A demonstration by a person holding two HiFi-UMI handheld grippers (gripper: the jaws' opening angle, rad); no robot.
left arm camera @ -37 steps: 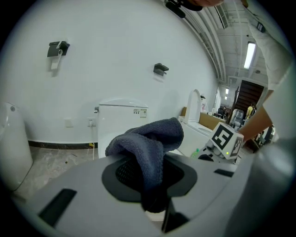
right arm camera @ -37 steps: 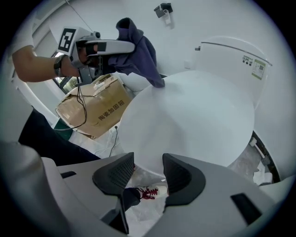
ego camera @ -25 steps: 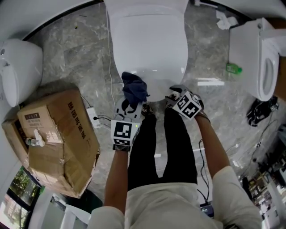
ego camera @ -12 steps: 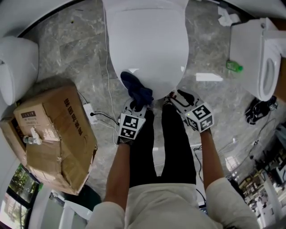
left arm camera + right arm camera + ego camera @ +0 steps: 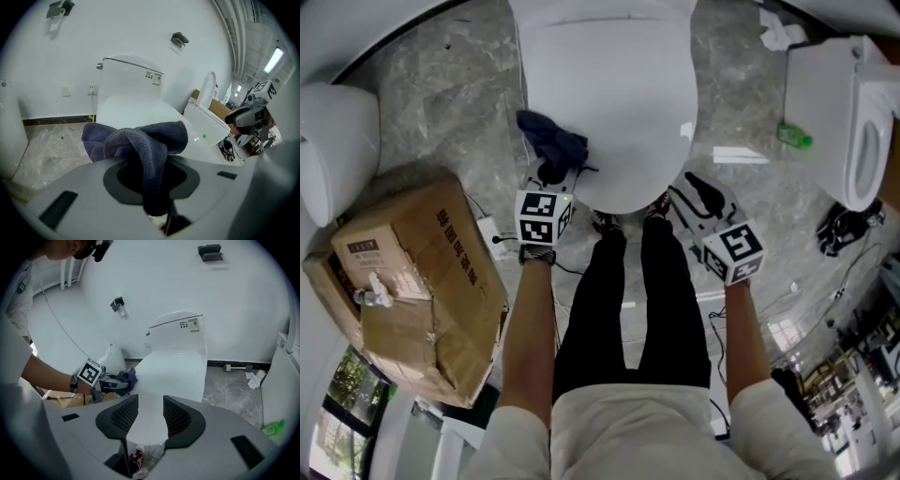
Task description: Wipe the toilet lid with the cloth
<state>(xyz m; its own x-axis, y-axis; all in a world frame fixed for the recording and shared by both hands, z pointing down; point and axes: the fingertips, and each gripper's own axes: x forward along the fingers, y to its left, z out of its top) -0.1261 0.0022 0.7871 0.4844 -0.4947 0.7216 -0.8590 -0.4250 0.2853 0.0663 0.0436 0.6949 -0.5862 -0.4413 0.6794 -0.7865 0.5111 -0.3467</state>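
**A:** Start at the left of the head view. What sits there?

**B:** A battered cardboard box [image 5: 422,281] on the grey marble floor [image 5: 459,84], at about 8 o'clock from the toilet lid [image 5: 614,94].

**A:** And the left claw?

**B:** The left claw [image 5: 549,176] is clenched on the cloth [image 5: 549,141]. The left gripper view shows the dark blue towelling [image 5: 140,140] bunched and pinched in the jaws. One fold hangs down through them.

**A:** Where is the cloth against the lid?

**B:** At the lid's left rim, around 8 o'clock. Part of it is over the white surface and part over the floor. Whether it presses on the lid I cannot tell.

**A:** The lid itself?

**B:** Shut, white and glossy. The person's dark-trousered legs stand at its 6 o'clock.

**A:** Now the right claw.

**B:** The right claw [image 5: 698,195] hangs near the rim at about 4 o'clock. It is released: the jaws stand apart with nothing between them, though they have just been closing a little. In the right gripper view the front of the lid [image 5: 173,371] shows beyond the gap between the ribbed pads [image 5: 177,414].

**A:** Anything further right?

**B:** A second toilet [image 5: 848,103] at 3 o'clock. A small green bottle [image 5: 792,139] lies on the floor between it and the lid.
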